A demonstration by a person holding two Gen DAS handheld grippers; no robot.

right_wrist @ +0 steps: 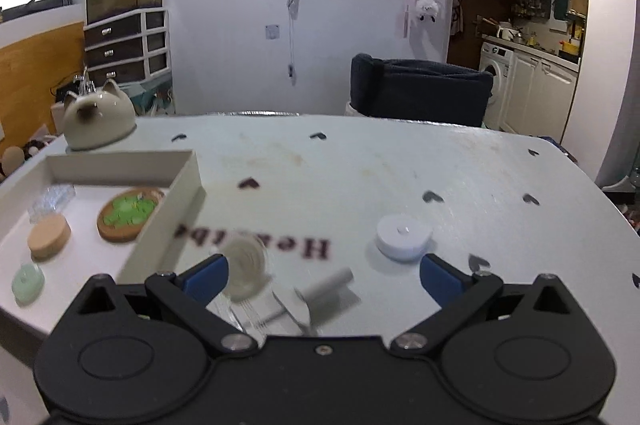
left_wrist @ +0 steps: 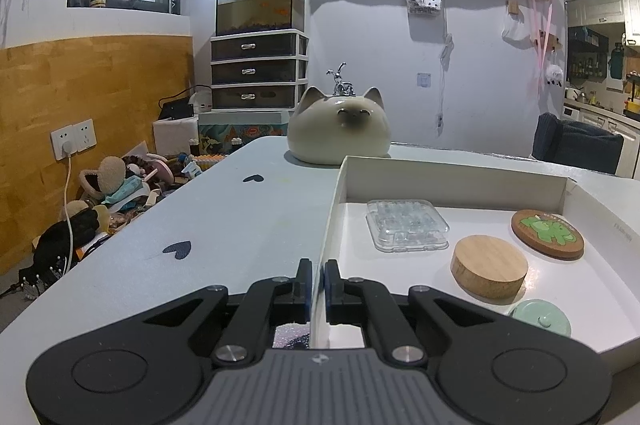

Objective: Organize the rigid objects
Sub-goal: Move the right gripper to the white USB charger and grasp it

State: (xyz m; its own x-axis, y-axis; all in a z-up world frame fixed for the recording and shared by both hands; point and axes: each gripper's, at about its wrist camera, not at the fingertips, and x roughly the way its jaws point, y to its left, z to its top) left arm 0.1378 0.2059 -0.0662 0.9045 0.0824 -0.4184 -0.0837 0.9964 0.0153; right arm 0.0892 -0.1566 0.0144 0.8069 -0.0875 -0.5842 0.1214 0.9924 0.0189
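Note:
A white shallow box (left_wrist: 334, 193) lies on the table and holds a clear plastic case (left_wrist: 406, 229), a wooden disc (left_wrist: 489, 265), a cork coaster with a green print (left_wrist: 547, 233) and a pale green lid (left_wrist: 540, 317). My left gripper (left_wrist: 319, 271) is shut on the box's left wall. In the right wrist view the same box (right_wrist: 188, 185) is at the left. My right gripper (right_wrist: 324, 273) is open above the table; between its fingers lie a blurred clear round piece (right_wrist: 245, 273) and a grey stick (right_wrist: 330, 285). A white puck (right_wrist: 403, 237) lies just beyond the right finger.
A ceramic cat figure (left_wrist: 339, 127) stands on the table behind the box, also in the right wrist view (right_wrist: 98, 119). A dark chair (right_wrist: 420, 91) is at the table's far edge. Drawers with a fish tank (left_wrist: 259, 45) stand at the back left. Clutter lies on the floor left.

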